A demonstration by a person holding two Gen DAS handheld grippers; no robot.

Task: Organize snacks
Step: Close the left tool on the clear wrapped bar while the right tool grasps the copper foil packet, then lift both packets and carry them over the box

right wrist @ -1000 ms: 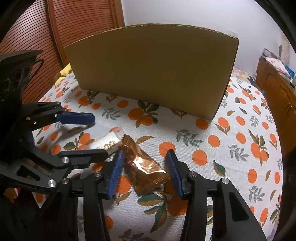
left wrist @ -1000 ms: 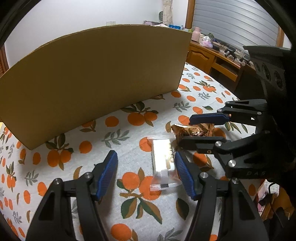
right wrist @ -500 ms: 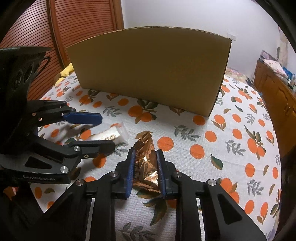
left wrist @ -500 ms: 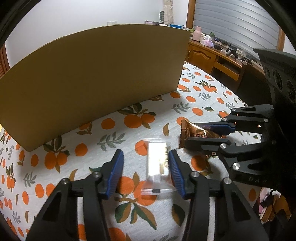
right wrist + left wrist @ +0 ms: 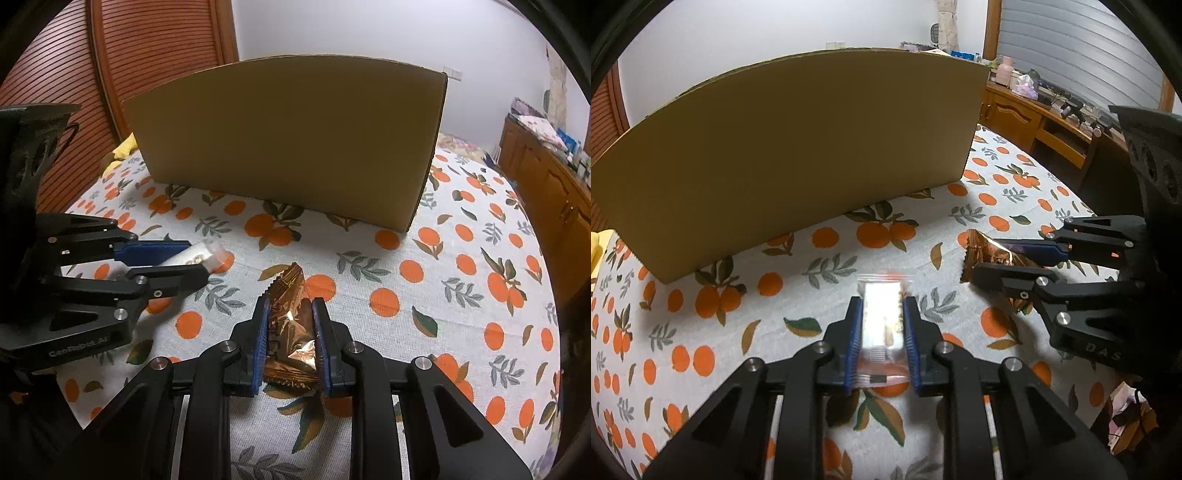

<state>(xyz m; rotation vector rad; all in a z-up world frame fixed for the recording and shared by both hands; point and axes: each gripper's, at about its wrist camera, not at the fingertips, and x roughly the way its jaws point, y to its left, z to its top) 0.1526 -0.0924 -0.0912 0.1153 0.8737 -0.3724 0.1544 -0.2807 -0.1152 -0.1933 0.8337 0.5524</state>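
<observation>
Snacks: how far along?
Done: nothing visibly stowed; the inside of the cardboard box is hidden. In hand: left tongs shut on the clear packet, right tongs shut on the brown foil packet. Left: lifting both off the tablecloth.

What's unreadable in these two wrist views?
- Inside of the brown cardboard box: both views, hidden by its near wall.
- Print on the clear-wrapped white snack: left view, washed out by glare.
- Lower part of the copper foil snack packet: right view, behind the right gripper.

tall cardboard box [image 5: 798, 147] blocks ahead; tablecloth [image 5: 461, 295] open at right.
</observation>
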